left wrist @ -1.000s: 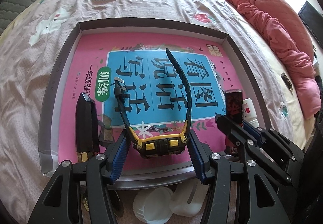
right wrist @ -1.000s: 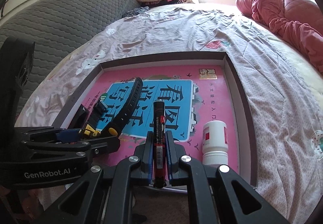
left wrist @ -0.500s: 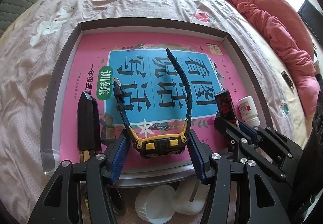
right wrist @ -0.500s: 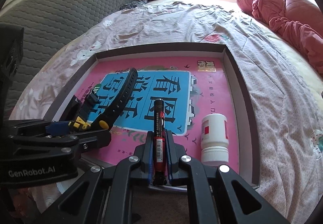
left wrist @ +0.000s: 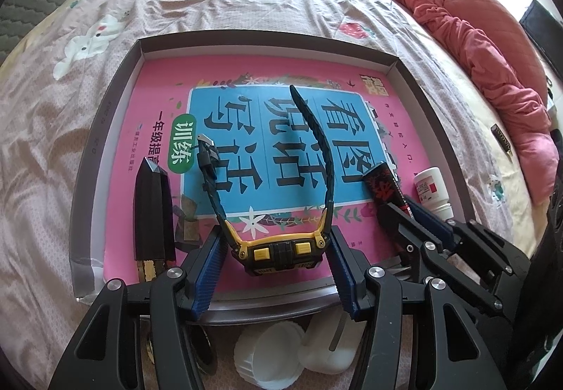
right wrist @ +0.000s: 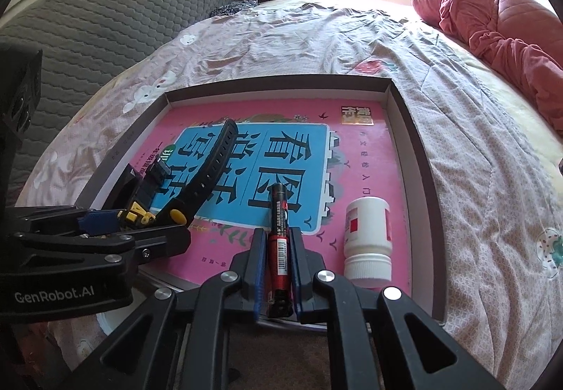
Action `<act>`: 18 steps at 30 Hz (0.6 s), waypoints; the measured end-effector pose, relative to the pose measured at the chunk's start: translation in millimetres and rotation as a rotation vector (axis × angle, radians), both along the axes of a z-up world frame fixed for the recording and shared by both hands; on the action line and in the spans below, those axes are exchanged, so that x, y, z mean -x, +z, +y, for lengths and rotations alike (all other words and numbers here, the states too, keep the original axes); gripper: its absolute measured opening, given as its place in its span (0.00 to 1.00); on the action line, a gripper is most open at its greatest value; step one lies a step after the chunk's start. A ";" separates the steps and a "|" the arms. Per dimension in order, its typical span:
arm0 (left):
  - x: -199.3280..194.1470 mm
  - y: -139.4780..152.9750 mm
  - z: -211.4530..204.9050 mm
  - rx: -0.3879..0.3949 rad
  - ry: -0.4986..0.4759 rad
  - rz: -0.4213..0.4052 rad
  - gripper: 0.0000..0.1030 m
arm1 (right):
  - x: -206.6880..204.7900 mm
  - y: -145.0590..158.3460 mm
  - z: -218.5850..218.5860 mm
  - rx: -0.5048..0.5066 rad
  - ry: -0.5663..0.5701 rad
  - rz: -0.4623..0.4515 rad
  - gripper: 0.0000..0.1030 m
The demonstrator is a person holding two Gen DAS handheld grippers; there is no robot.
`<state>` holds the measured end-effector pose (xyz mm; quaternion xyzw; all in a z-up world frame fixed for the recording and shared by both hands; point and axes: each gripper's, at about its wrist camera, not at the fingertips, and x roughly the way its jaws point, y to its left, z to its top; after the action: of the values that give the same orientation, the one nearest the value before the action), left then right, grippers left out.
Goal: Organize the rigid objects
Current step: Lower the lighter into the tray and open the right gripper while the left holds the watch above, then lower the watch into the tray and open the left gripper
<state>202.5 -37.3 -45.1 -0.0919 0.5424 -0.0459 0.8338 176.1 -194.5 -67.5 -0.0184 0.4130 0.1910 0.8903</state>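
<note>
A grey shallow tray (left wrist: pixel 116 80) lies on the bed with a pink book (left wrist: pixel 158 80) in it. My left gripper (left wrist: pixel 276 249) is shut on a black and yellow watch (left wrist: pixel 278 254) at the tray's near edge, straps pointing away. It also shows in the right wrist view (right wrist: pixel 140 214). My right gripper (right wrist: pixel 277 242) is shut on a red and black marker (right wrist: pixel 279 235), low over the book. A white bottle (right wrist: pixel 367 242) lies right of the marker. A black pointed object (left wrist: pixel 153 210) lies left of the watch.
White caps and a white container (left wrist: pixel 271 358) lie on the bed just before the tray's near edge. A red quilt (left wrist: pixel 492 49) is bunched at the far right. A grey padded headboard (right wrist: pixel 88 24) stands to the left.
My right gripper has lowered the marker from upright toward the book, so it now lies nearly flat. My left gripper still holds the watch in the same place.
</note>
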 end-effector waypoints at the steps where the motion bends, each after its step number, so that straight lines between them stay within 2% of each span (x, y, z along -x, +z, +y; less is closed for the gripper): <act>1: 0.4 -0.1 -0.3 -0.002 0.000 -0.001 0.56 | 1.3 2.1 -0.6 0.001 0.003 -0.013 0.18; 10: -0.6 0.9 -2.1 -0.015 0.011 -0.005 0.56 | 11.1 22.0 -3.4 0.038 -0.010 -0.147 0.39; 18: -5.0 1.7 -6.5 -0.021 0.020 0.002 0.57 | 8.4 28.7 -19.4 0.004 -0.069 -0.169 0.43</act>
<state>207.5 -43.9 -43.4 -0.0885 0.5429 -0.0318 0.8346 167.7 -213.9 -38.9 -0.0219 0.3372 0.1573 0.9279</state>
